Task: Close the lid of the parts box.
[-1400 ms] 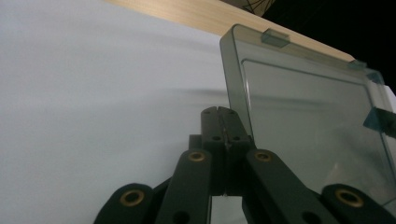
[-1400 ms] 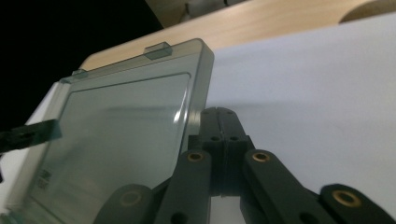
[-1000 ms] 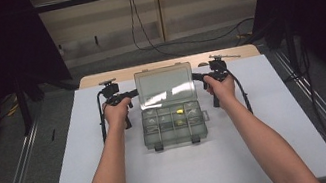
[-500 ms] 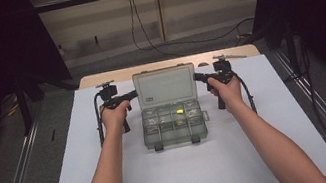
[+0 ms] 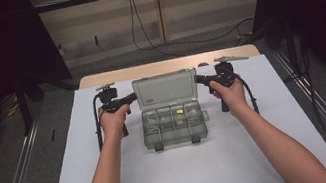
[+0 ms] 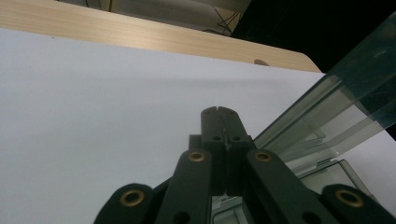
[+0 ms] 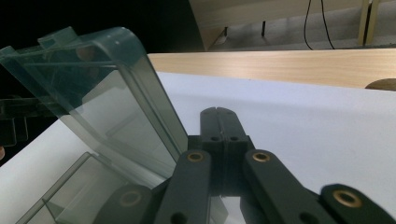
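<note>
A smoky clear plastic compartment box (image 5: 173, 125) sits mid-table with its lid (image 5: 165, 89) raised nearly upright; small yellow and pale parts lie in its compartments. My left gripper (image 5: 133, 96) is shut and empty, its tip by the lid's left edge. My right gripper (image 5: 198, 79) is shut and empty beside the lid's right edge. In the left gripper view the shut jaws (image 6: 220, 112) point past the lid (image 6: 345, 93) at the right. In the right gripper view the shut jaws (image 7: 219, 112) lie beside the lid (image 7: 116, 93) at the left.
A white sheet (image 5: 189, 168) covers the wooden table (image 5: 166, 65), whose far edge shows beyond it. Metal rails run along the floor on both sides. Cables trail over the floor behind the table.
Both hands have drawn apart from the box and risen slightly. The lid stands more upright than a second ago. Both grippers stay shut.
</note>
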A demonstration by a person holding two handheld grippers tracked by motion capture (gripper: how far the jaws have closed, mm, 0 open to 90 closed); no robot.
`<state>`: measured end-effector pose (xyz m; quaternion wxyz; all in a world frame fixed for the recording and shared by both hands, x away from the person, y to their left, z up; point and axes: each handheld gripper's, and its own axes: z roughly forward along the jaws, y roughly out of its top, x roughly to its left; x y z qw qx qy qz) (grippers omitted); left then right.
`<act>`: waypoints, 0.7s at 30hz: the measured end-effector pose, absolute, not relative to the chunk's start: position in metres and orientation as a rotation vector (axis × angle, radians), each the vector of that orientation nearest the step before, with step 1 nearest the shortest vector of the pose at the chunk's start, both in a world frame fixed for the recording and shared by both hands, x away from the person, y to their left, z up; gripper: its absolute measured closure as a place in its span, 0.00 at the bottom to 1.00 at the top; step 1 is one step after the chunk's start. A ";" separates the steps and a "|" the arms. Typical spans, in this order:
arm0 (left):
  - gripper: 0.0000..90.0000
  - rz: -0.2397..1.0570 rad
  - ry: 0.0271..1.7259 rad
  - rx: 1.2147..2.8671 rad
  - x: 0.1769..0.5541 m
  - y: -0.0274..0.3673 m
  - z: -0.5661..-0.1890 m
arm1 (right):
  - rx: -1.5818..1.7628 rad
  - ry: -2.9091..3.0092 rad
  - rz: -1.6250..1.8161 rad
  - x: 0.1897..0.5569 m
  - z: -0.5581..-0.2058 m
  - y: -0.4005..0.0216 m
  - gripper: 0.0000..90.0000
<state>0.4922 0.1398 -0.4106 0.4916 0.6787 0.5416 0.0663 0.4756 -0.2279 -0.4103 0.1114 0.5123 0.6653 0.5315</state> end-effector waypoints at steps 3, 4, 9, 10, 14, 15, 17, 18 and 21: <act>1.00 0.166 1.314 1.654 0.490 0.140 -0.410 | 1.493 1.963 1.556 0.474 -0.410 -0.228 1.00; 1.00 0.172 1.309 1.660 0.490 0.140 -0.410 | 1.483 1.965 1.553 0.473 -0.410 -0.228 1.00; 1.00 0.182 1.294 1.681 0.487 0.140 -0.409 | 1.455 1.982 1.526 0.469 -0.408 -0.226 1.00; 1.00 0.182 1.295 1.683 0.486 0.140 -0.409 | 1.447 1.984 1.524 0.468 -0.408 -0.226 1.00; 1.00 0.193 1.279 1.707 0.483 0.140 -0.408 | 1.432 1.994 1.517 0.463 -0.408 -0.226 1.00; 1.00 0.185 1.275 1.711 0.481 0.139 -0.408 | 1.430 1.995 1.518 0.463 -0.408 -0.226 1.00; 1.00 0.179 1.269 1.724 0.479 0.137 -0.408 | 1.415 2.019 1.519 0.460 -0.408 -0.222 1.00; 1.00 0.184 1.271 1.725 0.479 0.136 -0.408 | 1.399 2.029 1.501 0.459 -0.408 -0.220 1.00; 1.00 0.184 1.271 1.725 0.477 0.137 -0.408 | 1.372 2.056 1.465 0.455 -0.409 -0.215 1.00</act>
